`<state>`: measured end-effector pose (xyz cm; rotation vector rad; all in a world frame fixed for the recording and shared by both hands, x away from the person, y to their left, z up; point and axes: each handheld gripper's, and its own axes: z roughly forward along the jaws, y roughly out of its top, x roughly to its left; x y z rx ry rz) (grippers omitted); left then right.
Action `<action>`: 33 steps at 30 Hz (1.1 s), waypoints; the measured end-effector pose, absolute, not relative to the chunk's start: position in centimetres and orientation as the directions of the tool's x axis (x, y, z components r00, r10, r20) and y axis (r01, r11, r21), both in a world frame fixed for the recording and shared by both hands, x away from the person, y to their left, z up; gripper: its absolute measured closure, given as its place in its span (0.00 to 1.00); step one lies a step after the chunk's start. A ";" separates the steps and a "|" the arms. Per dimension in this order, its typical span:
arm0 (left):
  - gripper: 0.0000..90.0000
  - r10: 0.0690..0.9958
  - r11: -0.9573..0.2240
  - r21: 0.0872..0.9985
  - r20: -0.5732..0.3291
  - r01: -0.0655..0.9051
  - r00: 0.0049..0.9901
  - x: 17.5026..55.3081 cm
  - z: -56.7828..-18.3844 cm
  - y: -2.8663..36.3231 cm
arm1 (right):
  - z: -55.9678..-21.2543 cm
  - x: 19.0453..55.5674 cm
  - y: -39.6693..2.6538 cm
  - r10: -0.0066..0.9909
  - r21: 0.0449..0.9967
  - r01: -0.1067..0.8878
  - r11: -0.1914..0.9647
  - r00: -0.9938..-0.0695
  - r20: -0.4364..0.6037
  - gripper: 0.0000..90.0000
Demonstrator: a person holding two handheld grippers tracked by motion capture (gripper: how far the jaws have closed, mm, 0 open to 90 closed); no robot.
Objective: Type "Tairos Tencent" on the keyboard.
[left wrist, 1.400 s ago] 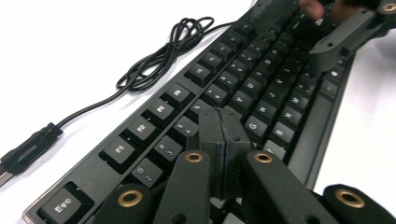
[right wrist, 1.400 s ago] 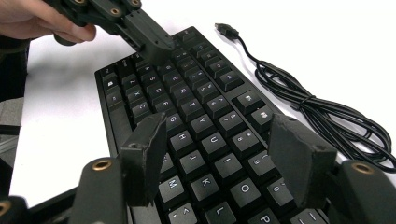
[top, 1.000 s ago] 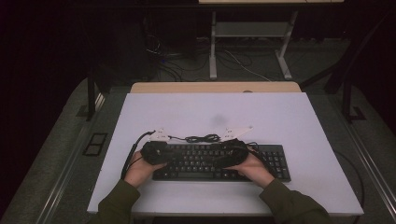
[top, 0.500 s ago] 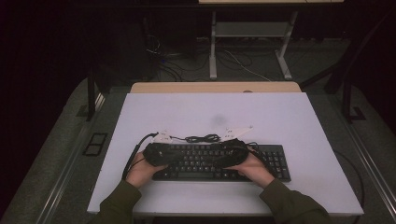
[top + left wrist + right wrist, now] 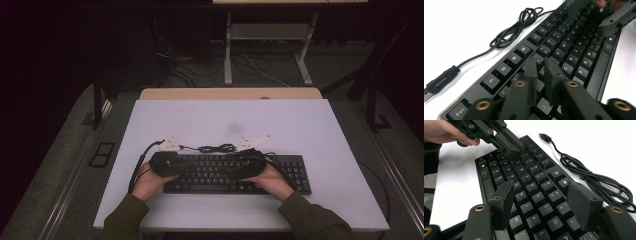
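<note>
**Both grippers over keyboard; key legends legible**

The black keyboard [image 5: 235, 173] lies flat at the near edge of the white table [image 5: 300, 120], its long side running left to right in front of the person. Its black cable [image 5: 216, 148] is coiled in loops on the table just behind the top row, with the USB plug [image 5: 439, 81] lying loose on the surface.

The left gripper [image 5: 541, 65] is over the left half of the keyboard. Its jaws stand a narrow gap apart, having just been opening, with nothing between them; the tips are just above the keys near the number row.

The right gripper [image 5: 541, 195] is over the right half, jaws wide apart and empty, having just closed a little, and straddling several key columns.

Legible legends: "Esc" on the corner key, then S, G, B, Y, H, U, K, O, L, P in white on black caps. Function-row legends are too blurred to read. No brand name can be made out.
</note>
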<state>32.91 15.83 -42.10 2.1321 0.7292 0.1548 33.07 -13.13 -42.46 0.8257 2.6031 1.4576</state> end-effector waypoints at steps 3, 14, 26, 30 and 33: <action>0.74 0.557 -0.461 0.764 -0.146 0.450 0.818 32.8 -42.1 15.8 | -42.5 33.0 -13.1 0.467 0.800 0.430 0.418 -0.857 0.216 0.49; 0.40 0.591 -0.430 0.778 -0.141 0.458 0.794 32.7 -42.1 15.8 | -42.8 32.4 -12.3 0.401 0.788 0.411 0.459 -0.887 0.229 0.93; 0.31 0.601 -0.428 0.782 -0.127 0.452 0.789 32.7 -42.1 15.8 | -43.6 31.8 -11.1 0.350 0.763 0.400 0.508 -0.905 0.241 0.99; 0.31 0.603 -0.426 0.782 -0.128 0.454 0.787 32.7 -42.1 15.7 | -43.9 31.7 -10.8 0.349 0.756 0.400 0.518 -0.906 0.239 0.99; 0.31 0.603 -0.427 0.783 -0.127 0.453 0.788 32.7 -42.1 15.8 | -44.1 31.7 -10.6 0.353 0.750 0.398 0.529 -0.906 0.232 0.99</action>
